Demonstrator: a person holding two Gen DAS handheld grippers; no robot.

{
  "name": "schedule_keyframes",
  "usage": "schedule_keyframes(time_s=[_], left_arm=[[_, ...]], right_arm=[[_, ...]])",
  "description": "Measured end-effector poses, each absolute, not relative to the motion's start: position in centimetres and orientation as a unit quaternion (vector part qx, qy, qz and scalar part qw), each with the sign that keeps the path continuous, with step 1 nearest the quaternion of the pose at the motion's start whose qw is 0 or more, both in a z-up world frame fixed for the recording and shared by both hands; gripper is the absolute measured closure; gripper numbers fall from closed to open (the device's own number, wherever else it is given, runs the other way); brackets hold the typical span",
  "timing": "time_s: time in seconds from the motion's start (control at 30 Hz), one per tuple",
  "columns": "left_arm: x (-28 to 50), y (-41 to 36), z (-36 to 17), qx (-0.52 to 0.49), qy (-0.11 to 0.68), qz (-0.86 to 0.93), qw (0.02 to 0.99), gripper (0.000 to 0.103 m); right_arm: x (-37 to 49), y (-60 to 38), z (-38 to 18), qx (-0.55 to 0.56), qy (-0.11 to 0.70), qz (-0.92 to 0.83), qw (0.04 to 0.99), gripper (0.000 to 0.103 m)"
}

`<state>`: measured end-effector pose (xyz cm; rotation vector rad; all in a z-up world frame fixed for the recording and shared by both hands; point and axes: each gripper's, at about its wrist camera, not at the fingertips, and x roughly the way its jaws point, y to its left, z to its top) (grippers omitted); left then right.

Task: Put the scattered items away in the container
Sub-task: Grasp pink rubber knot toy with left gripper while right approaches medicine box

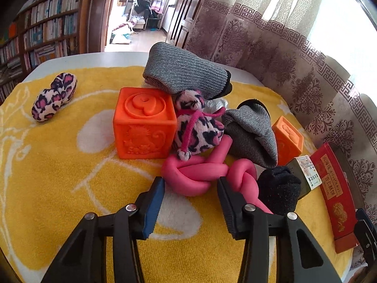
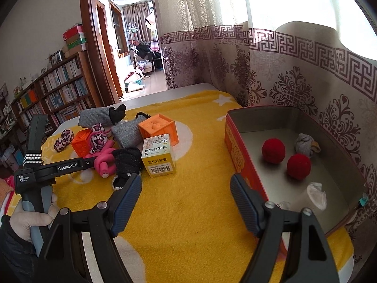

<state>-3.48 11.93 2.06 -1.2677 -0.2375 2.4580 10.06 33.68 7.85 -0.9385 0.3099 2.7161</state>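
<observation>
My left gripper point(image 1: 190, 181) is shut on a pink knotted foam rope point(image 1: 188, 167) lying on the yellow towel point(image 1: 70, 188), one pad on each side of the knot. Against the rope lie a leopard-print plush point(image 1: 198, 127), an orange cube point(image 1: 143, 122) and a black sock point(image 1: 278, 188). The right wrist view shows the same left gripper point(image 2: 94, 162) at the pink rope point(image 2: 103, 162), held by a hand point(image 2: 35, 217). My right gripper point(image 2: 186, 188) stands open above bare towel, beside the red tin point(image 2: 235, 141). The tin holds two red balls point(image 2: 273, 151) and a grey sock ball point(image 2: 304, 145).
Two grey knit pieces point(image 1: 183, 73) point(image 1: 252, 136), a second orange cube point(image 1: 287, 139), a small yellow box point(image 2: 160, 155) and a leopard-print piece point(image 1: 54, 96) lie on the towel. A curtain point(image 2: 294, 82) hangs close behind the tin. A bookshelf point(image 2: 59, 89) stands far left.
</observation>
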Motion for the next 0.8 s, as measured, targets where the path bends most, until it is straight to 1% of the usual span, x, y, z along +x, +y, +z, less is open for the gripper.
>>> schedule_keyframes(time_s=[0.03, 0.07, 0.27, 0.4, 0.57, 0.8], left_arm=[[-3.4, 11.7, 2.3, -0.444, -0.087, 0.873, 0.182, 0.063], [-3.3, 11.5, 2.5, -0.441, -0.088, 0.874, 0.183, 0.064], [-3.1, 11.5, 2.8, -0.442, -0.084, 0.873, 0.188, 0.064], [-3.3, 11.5, 2.7, -0.448, -0.085, 0.87, 0.189, 0.064], [-3.6, 11.6, 2.4, -0.453, -0.084, 0.867, 0.19, 0.062], [-4.0, 11.7, 1.5, -0.467, -0.086, 0.858, 0.197, 0.056]], right_arm=[[10.0, 33.6, 7.8, -0.323, 0.108, 0.932, 0.123, 0.022], [10.0, 33.6, 7.8, -0.324, 0.111, 0.932, 0.119, 0.022], [8.8, 33.2, 8.3, -0.334, 0.141, 0.929, 0.075, 0.022], [6.7, 33.0, 8.6, -0.348, 0.134, 0.925, 0.067, 0.022], [3.4, 33.4, 7.9, -0.376, 0.146, 0.913, 0.062, 0.022], [-0.5, 32.6, 5.0, -0.42, 0.101, 0.899, 0.075, 0.023]])
